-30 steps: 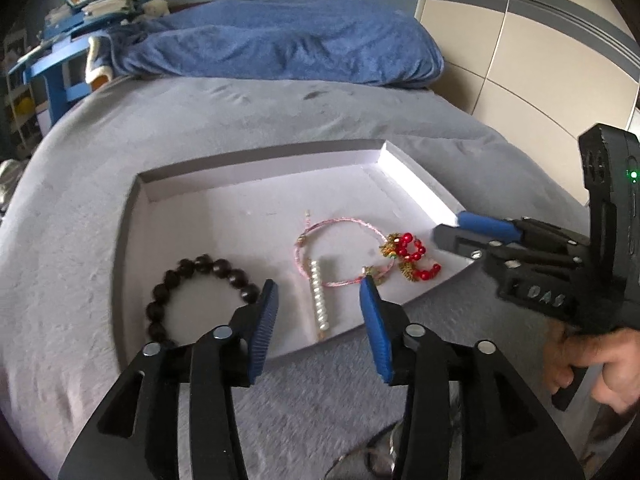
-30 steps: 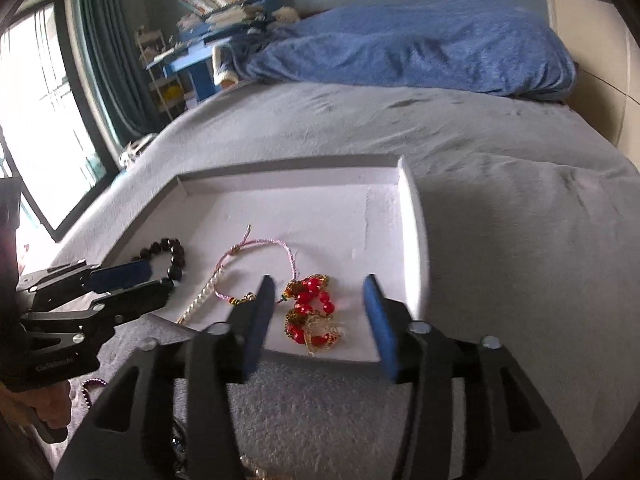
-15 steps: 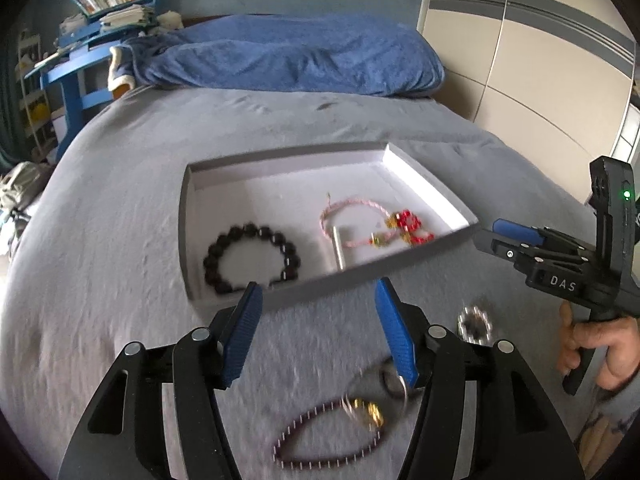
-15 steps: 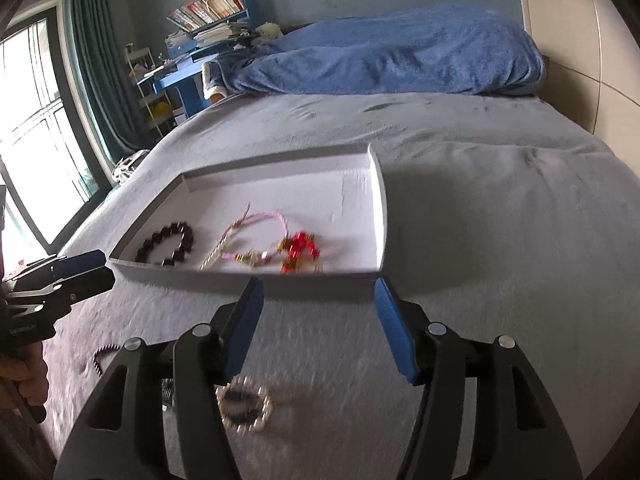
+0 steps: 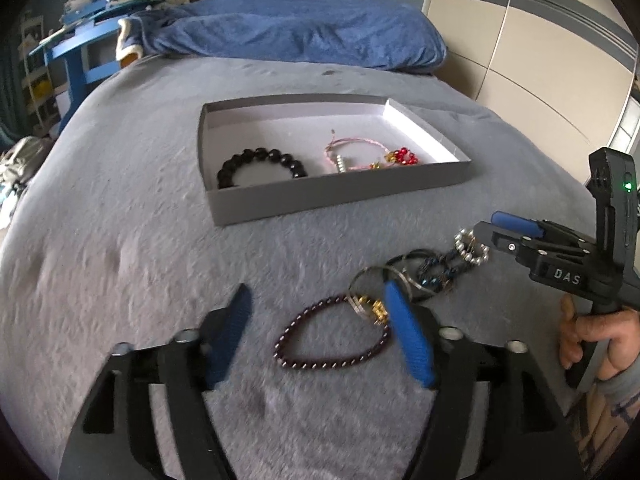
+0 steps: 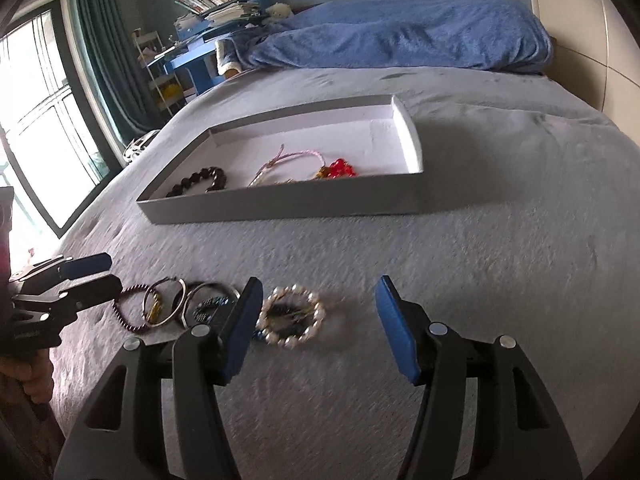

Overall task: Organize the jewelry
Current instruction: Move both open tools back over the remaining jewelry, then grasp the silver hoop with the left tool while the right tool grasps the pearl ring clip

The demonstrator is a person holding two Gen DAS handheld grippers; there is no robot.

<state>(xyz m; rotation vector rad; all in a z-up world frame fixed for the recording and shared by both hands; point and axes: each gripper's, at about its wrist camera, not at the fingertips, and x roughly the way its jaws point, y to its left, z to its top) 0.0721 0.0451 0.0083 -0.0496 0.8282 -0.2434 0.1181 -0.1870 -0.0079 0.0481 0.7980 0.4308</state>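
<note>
A shallow grey tray (image 5: pixel 340 196) (image 6: pixel 288 204) lies on the bed and holds a black bead bracelet (image 5: pixel 262 162), a pink cord bracelet (image 5: pixel 352 148) and a red bead piece (image 5: pixel 402 156). Loose jewelry lies in front of it: a dark purple bead bracelet (image 5: pixel 332 340), metal rings (image 5: pixel 384 280), a blue chain (image 5: pixel 436 272) and a pearl bracelet (image 6: pixel 292 316) (image 5: pixel 472 246). My left gripper (image 5: pixel 320 338) is open around the purple bracelet, just above it. My right gripper (image 6: pixel 320 320) is open, the pearl bracelet between its fingers.
The grey blanket (image 5: pixel 120 240) covers the bed. A blue duvet (image 5: pixel 300 32) is bunched at the far end. A blue desk with books (image 5: pixel 80 40) stands at the far left, a window (image 6: pixel 40 128) to the left, wardrobe panels (image 5: pixel 540 60) to the right.
Both grippers have pulled back from over the tray toward the near side of the bed and lowered over the loose jewelry. Both stay open and empty.
</note>
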